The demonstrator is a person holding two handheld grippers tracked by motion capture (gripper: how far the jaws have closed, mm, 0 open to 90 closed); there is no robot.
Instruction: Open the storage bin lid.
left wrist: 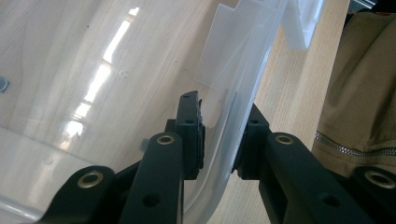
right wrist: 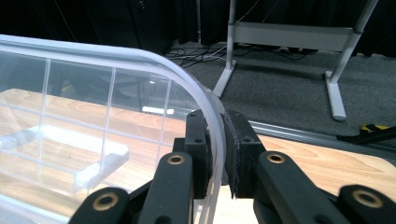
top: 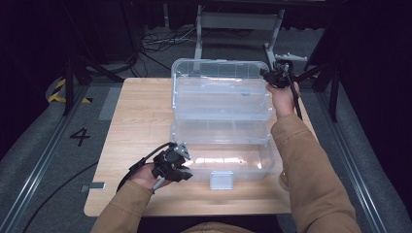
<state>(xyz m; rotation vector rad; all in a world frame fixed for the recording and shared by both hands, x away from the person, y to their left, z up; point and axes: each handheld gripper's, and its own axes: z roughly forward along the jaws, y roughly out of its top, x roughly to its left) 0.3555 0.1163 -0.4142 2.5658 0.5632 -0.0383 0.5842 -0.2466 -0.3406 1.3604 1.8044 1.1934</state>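
1. The left gripper (top: pixel 180 167) sits at the near-left corner of the clear plastic tackle box (top: pixel 221 121), its jaws pinching the wall of the bottom bin (left wrist: pixel 233 135).
2. The box stands open mid-table on the wooden table (top: pixel 141 111), its trays stepped back in tiers, with the latch (top: pixel 221 180) at the front.
3. The right gripper (top: pixel 278 77) is at the far-right corner, jaws pressed onto the raised lid's rim (right wrist: pixel 215 126).
4. A tan sleeve (top: pixel 311 165) runs along the box's right side.
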